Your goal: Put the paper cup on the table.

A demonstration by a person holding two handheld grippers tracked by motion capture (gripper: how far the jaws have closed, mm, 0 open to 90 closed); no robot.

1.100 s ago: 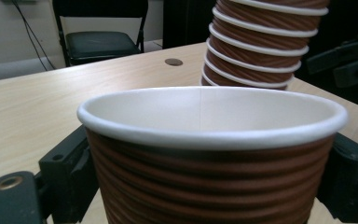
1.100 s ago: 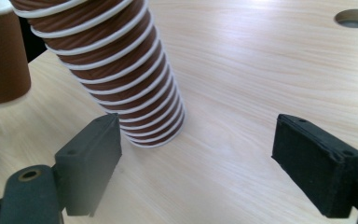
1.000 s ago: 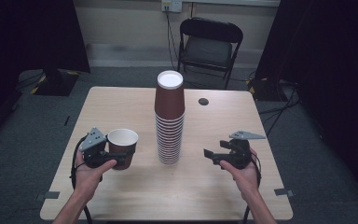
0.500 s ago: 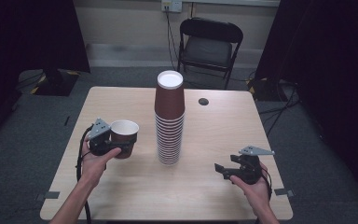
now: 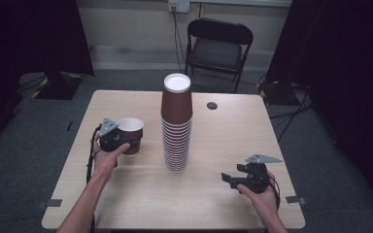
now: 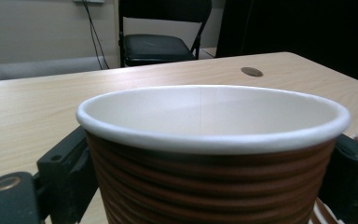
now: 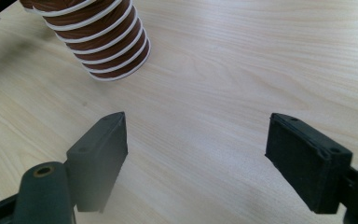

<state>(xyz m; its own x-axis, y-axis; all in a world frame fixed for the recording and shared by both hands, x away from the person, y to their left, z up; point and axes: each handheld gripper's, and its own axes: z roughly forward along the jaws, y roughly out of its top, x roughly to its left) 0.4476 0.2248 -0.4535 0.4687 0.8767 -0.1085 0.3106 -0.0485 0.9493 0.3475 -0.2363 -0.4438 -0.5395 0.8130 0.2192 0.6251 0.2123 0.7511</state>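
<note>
**Brown ribbed paper cup clamped in the left tool, right tool empty**

The brown ribbed paper cup with a white rim and white inside (image 5: 130, 134) sits upright between the jaws of the left tool (image 5: 121, 141), over the left part of the light wooden worktop (image 5: 126, 194), well to the left of the tall stack of brown paper cups (image 5: 177, 121). In the left gripper view the cup (image 6: 212, 154) is seen with its mouth open upward, and the two black jaws press against its ribbed wall on either side. These jaws have just been easing slightly wider, yet the cup is between them and the pads are on it. Whether the cup's base rests on the worktop cannot be told.

The stack stands at the middle of the worktop, its top cup turned bottom up.

The right tool (image 5: 233, 178) is held low over the near right part of the worktop, well apart from the stack, pointing toward it. In the right gripper view its jaws stand wide apart with only bare wood between them, and the foot of the stack (image 7: 103, 42) lies ahead at upper left. These jaws have just been closing a little.

A small dark round disc (image 5: 212, 105) lies on the far side of the worktop. A black folding chair (image 5: 217, 48) stands beyond it.
</note>
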